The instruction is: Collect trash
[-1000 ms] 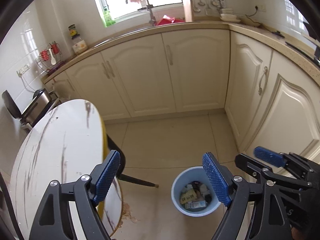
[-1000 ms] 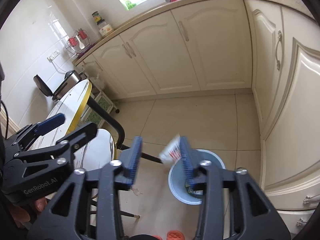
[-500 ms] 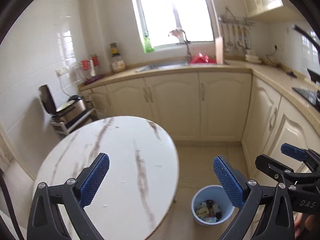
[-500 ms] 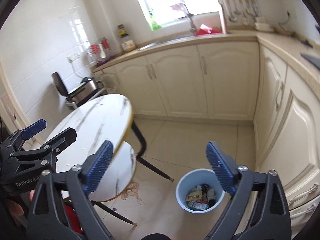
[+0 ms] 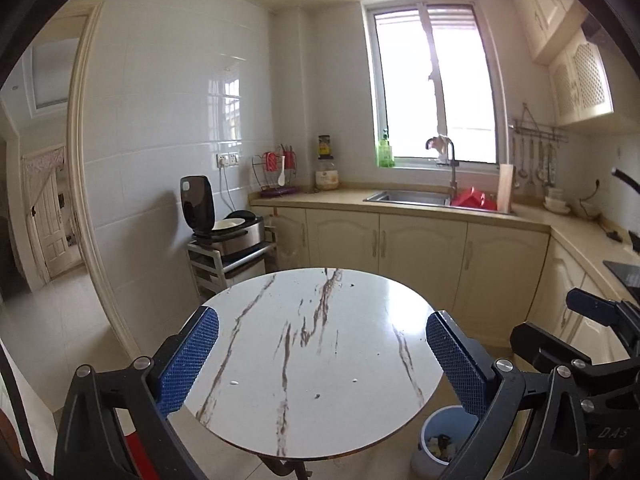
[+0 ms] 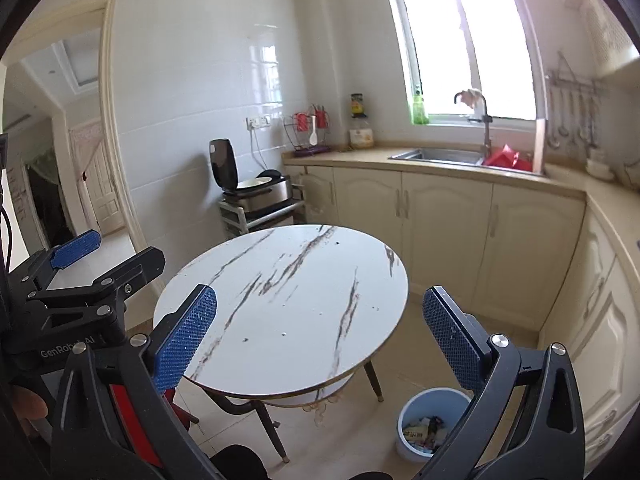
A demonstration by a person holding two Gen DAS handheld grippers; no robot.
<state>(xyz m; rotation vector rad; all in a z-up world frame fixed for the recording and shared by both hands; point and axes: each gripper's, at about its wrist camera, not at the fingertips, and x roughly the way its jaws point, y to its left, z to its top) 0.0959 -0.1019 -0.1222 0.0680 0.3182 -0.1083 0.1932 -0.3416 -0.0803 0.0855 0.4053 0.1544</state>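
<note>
Your left gripper point(image 5: 322, 356) and right gripper point(image 6: 320, 336) gape wide, the right's jaws just opened, both empty over the round table point(image 6: 288, 280). Trash, orientation perhaps jumbled, lies in the blue bin point(image 6: 404, 440) on the floor.

glossy marble-look table point(image 5: 320, 344); blue plastic bin point(image 6: 404, 432); shiny wall tiles point(image 5: 176, 128).

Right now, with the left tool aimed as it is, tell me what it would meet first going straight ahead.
Probably the round marble-patterned tabletop: the left tool is open, empty, angled slightly down over it. If it clears the far edge, the cream cabinet doors come next; depth is unclear.
</note>
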